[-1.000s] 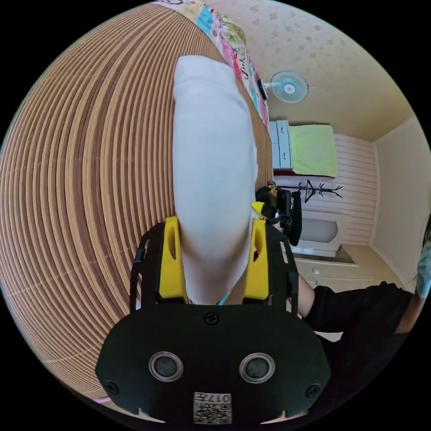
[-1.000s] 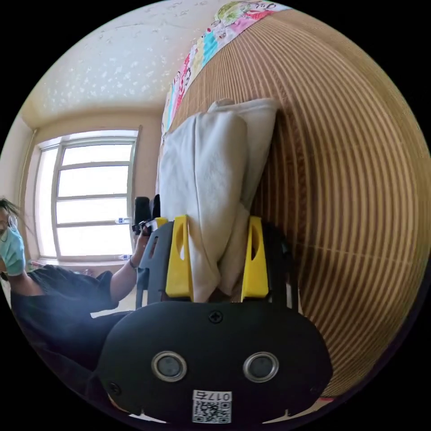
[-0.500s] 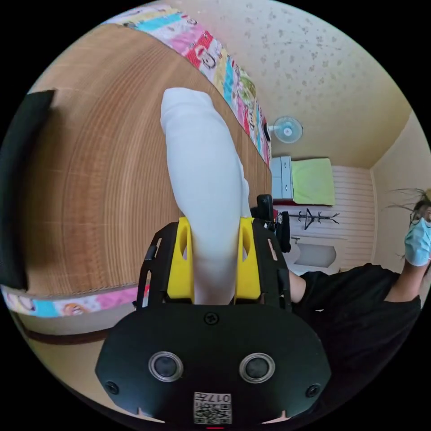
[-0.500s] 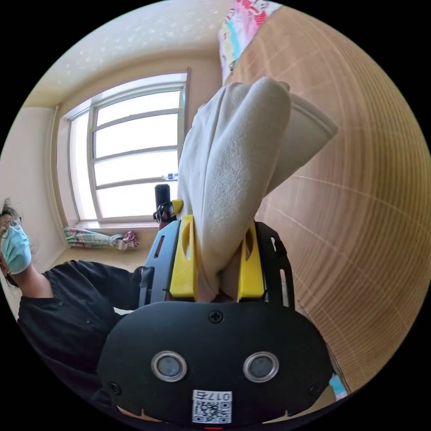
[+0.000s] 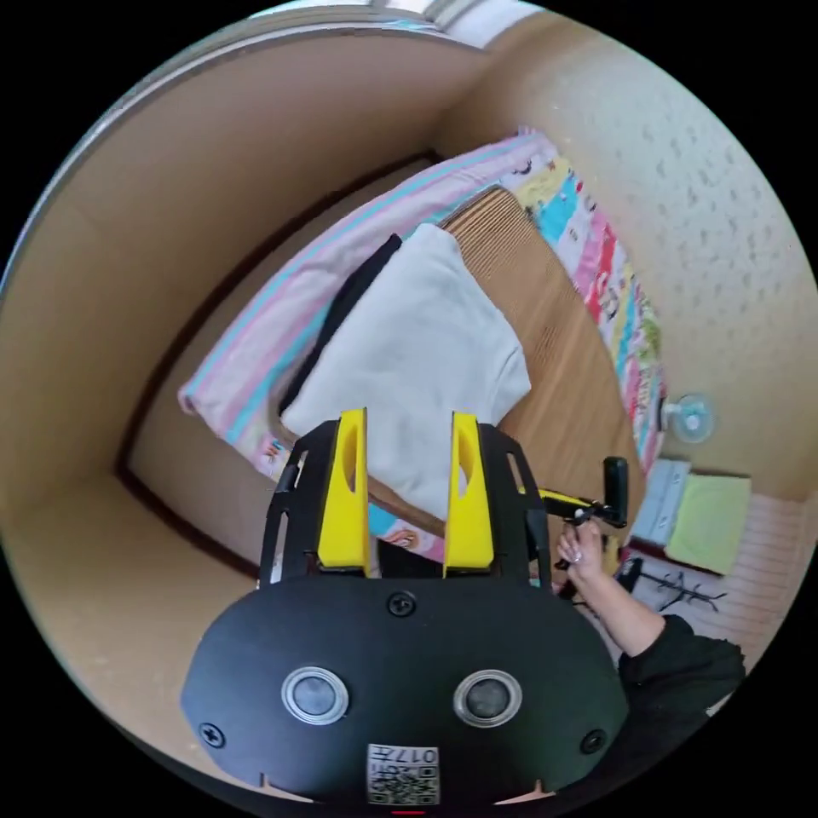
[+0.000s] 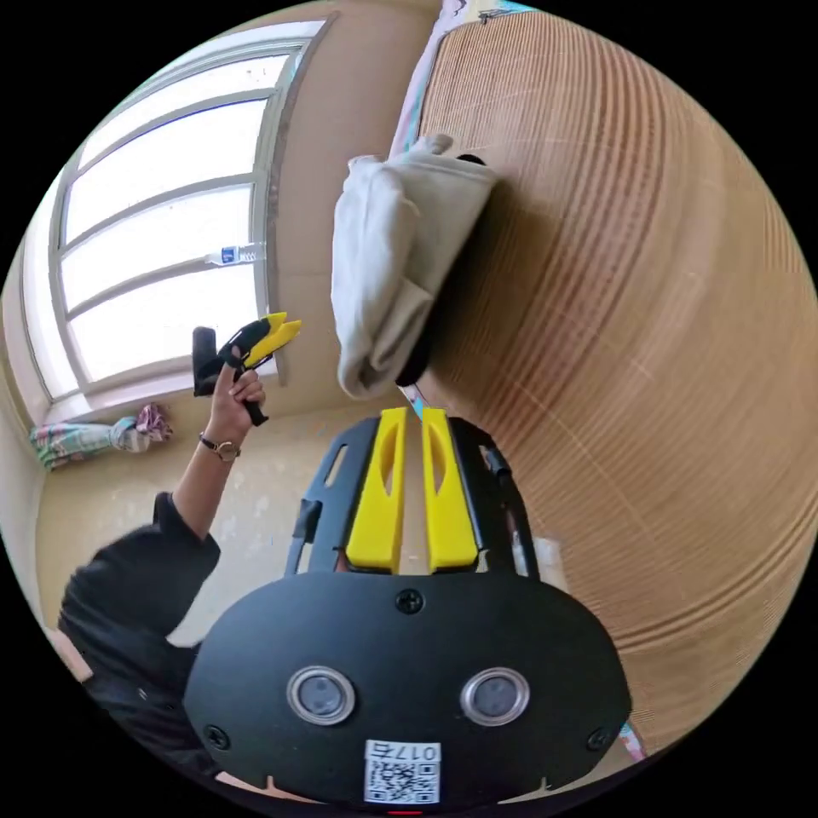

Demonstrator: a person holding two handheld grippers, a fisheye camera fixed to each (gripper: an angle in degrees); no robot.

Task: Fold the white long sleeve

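Half a second ago both grippers were clamped on the folded white long-sleeve garment (image 5: 409, 358) and held it up off the ribbed brown bamboo mat (image 5: 554, 341); now neither one grips it, and it lies as a folded rectangle on the mat, partly over a flat black garment (image 5: 341, 315) that shows along its far-left edge near the mat's corner. The mat itself sits on a bed with a pink and blue striped sheet edge (image 5: 281, 315) and a colourful cartoon-print border (image 5: 613, 281). In the left gripper view, the left gripper (image 5: 400, 426) is drawn back above the bed, its yellow jaws parted with a moderate gap and nothing between them, the white fold lying beyond the tips and apart from them. In the right gripper view, the right gripper (image 6: 411, 417) has also pulled away; its yellow jaws stand nearly together, only a thin slit between them, holding nothing, with the rounded folded end of the white garment (image 6: 383, 264) just past the tips on the mat (image 6: 639, 341). That same view shows the left gripper (image 6: 264, 336) raised in the person's hand (image 6: 234, 396) in front of the bright window (image 6: 153, 256), clear of the cloth. The left gripper view catches the right gripper (image 5: 588, 507) in the person's other hand (image 5: 575, 550), near the bed's edge.
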